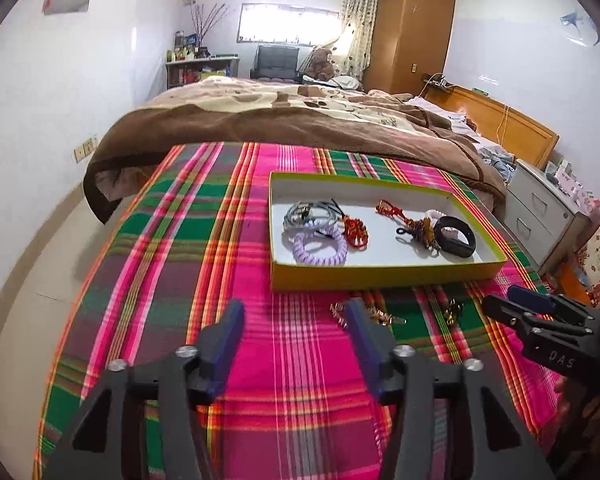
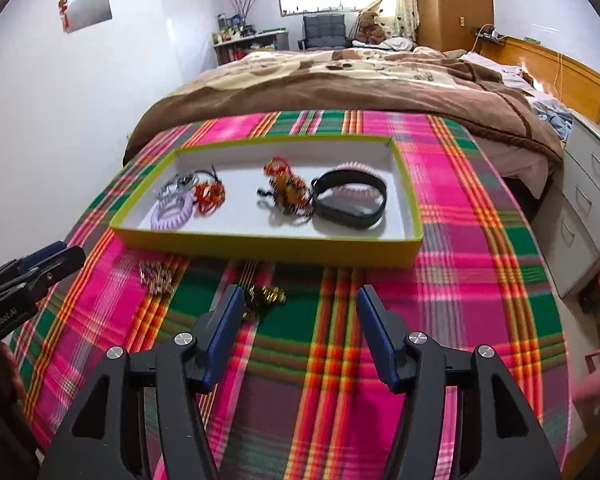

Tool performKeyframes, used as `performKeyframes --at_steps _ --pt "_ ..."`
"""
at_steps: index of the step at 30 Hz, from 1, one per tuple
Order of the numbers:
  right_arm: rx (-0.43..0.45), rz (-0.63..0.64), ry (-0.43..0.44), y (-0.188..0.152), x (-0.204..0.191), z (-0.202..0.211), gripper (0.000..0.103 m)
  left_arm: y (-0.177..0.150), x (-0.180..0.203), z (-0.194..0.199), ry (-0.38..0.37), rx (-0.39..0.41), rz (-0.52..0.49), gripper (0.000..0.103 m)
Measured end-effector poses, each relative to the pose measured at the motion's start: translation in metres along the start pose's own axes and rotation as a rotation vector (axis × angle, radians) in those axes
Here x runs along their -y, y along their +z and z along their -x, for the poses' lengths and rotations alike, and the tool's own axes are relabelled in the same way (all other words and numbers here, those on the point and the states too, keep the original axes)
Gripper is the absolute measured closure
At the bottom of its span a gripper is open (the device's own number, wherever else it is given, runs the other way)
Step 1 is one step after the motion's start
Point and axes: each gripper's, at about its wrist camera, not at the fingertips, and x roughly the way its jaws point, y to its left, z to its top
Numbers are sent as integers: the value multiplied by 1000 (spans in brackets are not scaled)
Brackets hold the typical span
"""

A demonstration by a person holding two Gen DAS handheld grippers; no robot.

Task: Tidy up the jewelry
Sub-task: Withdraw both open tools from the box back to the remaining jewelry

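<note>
My left gripper (image 1: 294,312) fills the bottom of the left wrist view with its jaws wide apart and nothing between them, only the plaid cloth (image 1: 172,248) below. Its right finger (image 1: 364,336) overlaps a small gold chain (image 1: 342,312) lying on the cloth; I cannot tell whether it touches. Further right in the same view a second gold piece (image 1: 453,310) lies loose, and the right gripper enters from the right edge, its black body printed "DAS".

Above the loose pieces, in the centre and right of that view, sits the yellow tray (image 1: 380,274). Inside it, from left to right, are grey bands (image 1: 304,212), a lilac coil bracelet (image 1: 320,246), a red cord (image 1: 356,232), a brown tassel charm (image 1: 418,232) and a black band (image 1: 458,238). The left half of the cloth is bare and gives open room; beyond the tray's far rim a brown blanket (image 1: 260,120) overhangs the cloth.

In the right wrist view the left gripper shows at the left edge, lettered "GenRobot.AI". My right gripper (image 2: 302,306) is at bottom centre, jaws likewise wide with nothing held. Its left finger (image 2: 228,320) is just beside the second gold piece (image 2: 266,296), with the blurred chain (image 2: 156,276) further left. The tray (image 2: 268,248) lies above, and bare cloth (image 2: 480,240) stretches to the right, up to grey drawers (image 2: 588,208) at the right edge.
</note>
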Motion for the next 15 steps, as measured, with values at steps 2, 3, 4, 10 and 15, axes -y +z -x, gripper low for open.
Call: performKeyframes --at_steps 2,3,4,10,15 --pt "-14 2 2 -3 -4 -4 44 -4 -4 0 -9 1 8 45" --pt "-20 6 2 -4 -5 -5 44 -5 -4 1 10 4 -9 45" --pt "-27 11 3 -4 -6 -6 44 -7 -3 3 37 13 -27 45" --pt "-66 31 -12 -1 -18 -20 44 -10 -14 2 46 -13 8 42" --pt "-100 58 -34 1 -29 -34 44 -12 -24 -1 -3 -48 53 42"
